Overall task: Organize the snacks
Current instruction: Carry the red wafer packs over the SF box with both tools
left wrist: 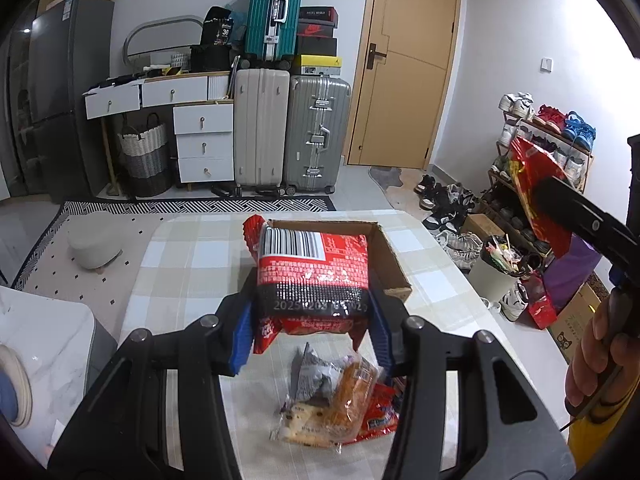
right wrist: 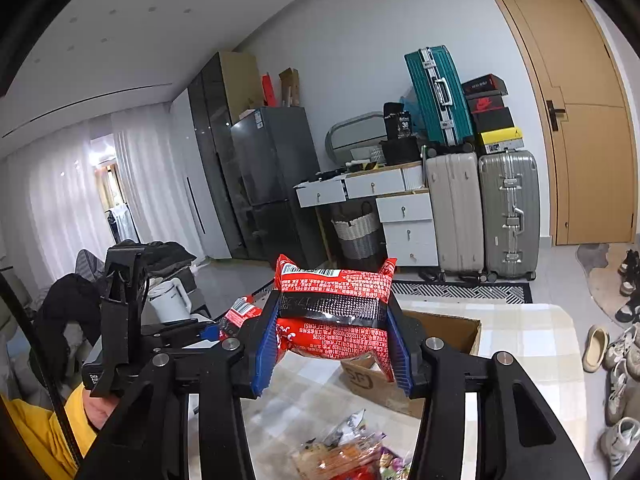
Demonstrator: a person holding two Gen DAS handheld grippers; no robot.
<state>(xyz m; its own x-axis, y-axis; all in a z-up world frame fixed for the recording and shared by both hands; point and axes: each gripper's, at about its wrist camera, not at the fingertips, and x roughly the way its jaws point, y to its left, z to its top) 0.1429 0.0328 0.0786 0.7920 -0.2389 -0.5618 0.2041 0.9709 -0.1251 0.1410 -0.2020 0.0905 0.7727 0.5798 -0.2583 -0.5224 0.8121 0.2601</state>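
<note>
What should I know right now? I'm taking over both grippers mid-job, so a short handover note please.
Left gripper: shut on a red snack packet, held above the table.
Right gripper: shut on another red snack packet, also in the air.
Cardboard box: open on the checked table, past both packets.
Left to do: both held packets, plus the loose snack pile on the table.

A cardboard box [left wrist: 394, 258] sits on the table [left wrist: 188, 256], with a snack pile [left wrist: 340, 404] nearer the camera.
</note>
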